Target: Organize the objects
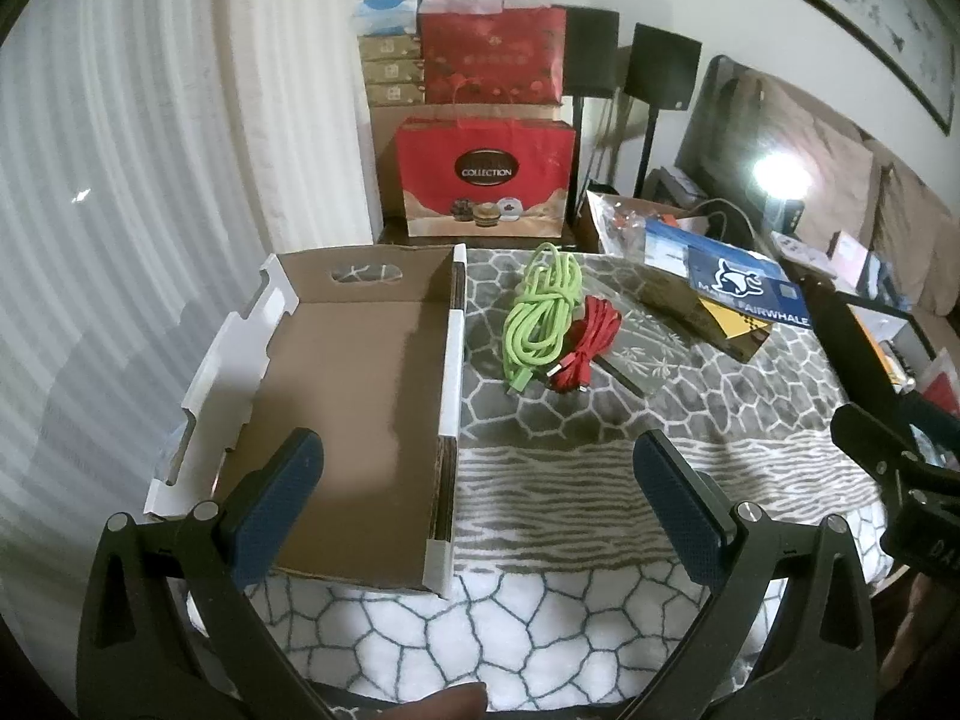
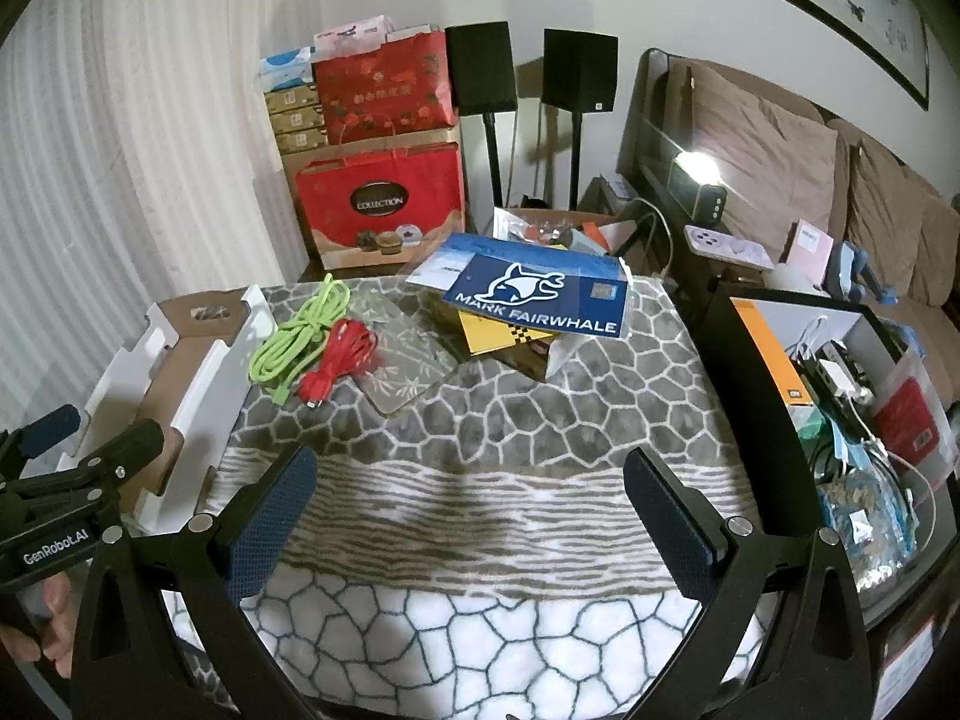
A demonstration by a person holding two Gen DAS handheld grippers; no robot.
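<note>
A coiled green cable [image 1: 540,312] [image 2: 297,336] and a coiled red cable [image 1: 585,342] [image 2: 342,360] lie side by side on the patterned cloth. Beside them lies a clear phone case [image 1: 645,339] [image 2: 399,357]. An open cardboard tray [image 1: 354,396] [image 2: 180,360] sits at the left, nothing in it. My left gripper [image 1: 477,468] is open, its left finger over the tray's near end. My right gripper [image 2: 471,486] is open over bare cloth, well short of the cables.
A blue "MARK FAIRWHALE" box [image 2: 534,294] [image 1: 744,291] rests on a yellow box at the back right. A black bin [image 2: 840,420] full of clutter stands at the right. Red gift bags [image 1: 486,174] and speakers stand behind the table.
</note>
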